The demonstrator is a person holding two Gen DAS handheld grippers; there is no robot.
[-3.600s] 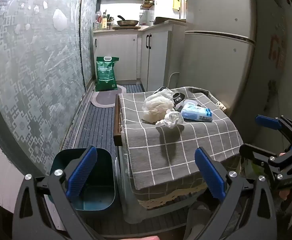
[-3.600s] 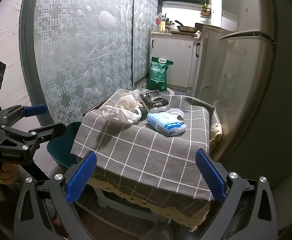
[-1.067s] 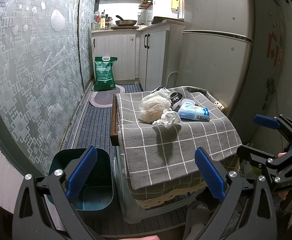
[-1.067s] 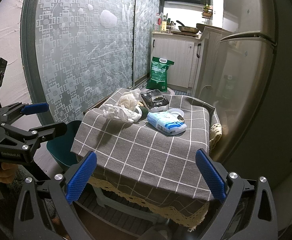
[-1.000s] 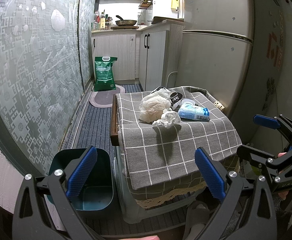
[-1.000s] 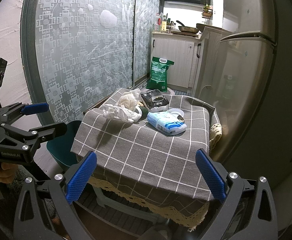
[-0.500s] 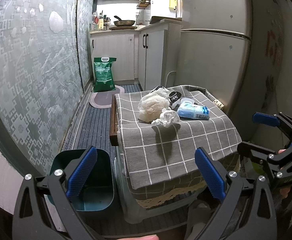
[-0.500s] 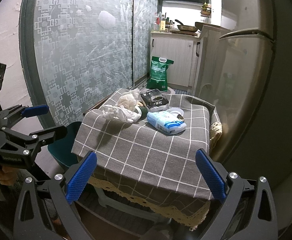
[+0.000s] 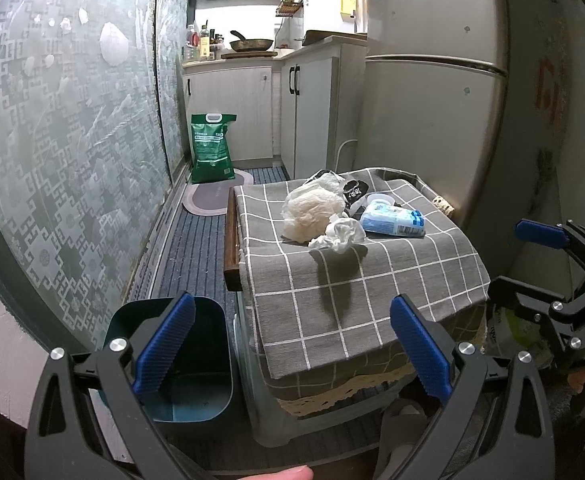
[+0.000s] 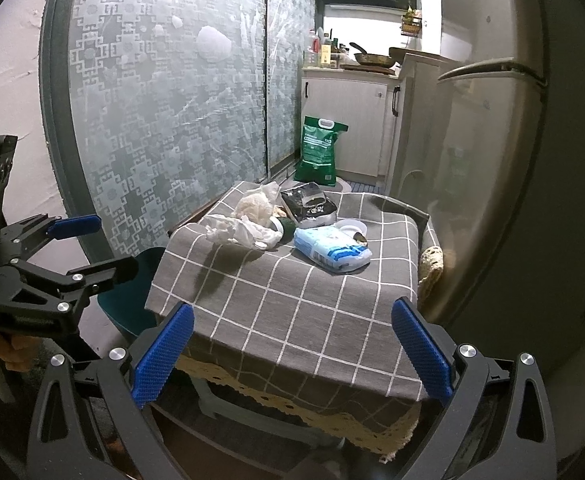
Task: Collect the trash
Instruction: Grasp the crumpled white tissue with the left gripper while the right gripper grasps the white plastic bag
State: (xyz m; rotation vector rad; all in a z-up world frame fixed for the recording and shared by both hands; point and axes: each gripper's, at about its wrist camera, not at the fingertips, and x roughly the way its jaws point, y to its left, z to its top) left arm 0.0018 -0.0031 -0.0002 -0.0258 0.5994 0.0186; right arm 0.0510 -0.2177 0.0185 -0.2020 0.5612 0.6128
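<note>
Trash lies at the far end of a low table with a grey checked cloth (image 9: pixel 372 280): a crumpled white tissue (image 9: pixel 338 234) (image 10: pixel 240 232), a clear plastic bag with whitish contents (image 9: pixel 312 210) (image 10: pixel 254 204), a black snack bag (image 10: pixel 308 204), and a blue and white wipes pack (image 9: pixel 392 220) (image 10: pixel 332 250). A teal bin (image 9: pixel 196 360) stands on the floor left of the table. My left gripper (image 9: pixel 291 314) is open above the bin and the table's near corner. My right gripper (image 10: pixel 292 316) is open before the table's near edge. Both hold nothing.
A frosted patterned glass door (image 9: pixel 72 140) runs along the left. A tall fridge (image 9: pixel 432 100) stands right of the table. A green sack (image 9: pixel 210 148) and a floor mat (image 9: pixel 216 192) lie beyond, before white kitchen cabinets (image 9: pixel 232 112). A white lid (image 10: pixel 352 226) sits by the wipes.
Both views have shifted only slightly, as the grippers drift a little. Nothing on the table has moved, and both grippers stay open.
</note>
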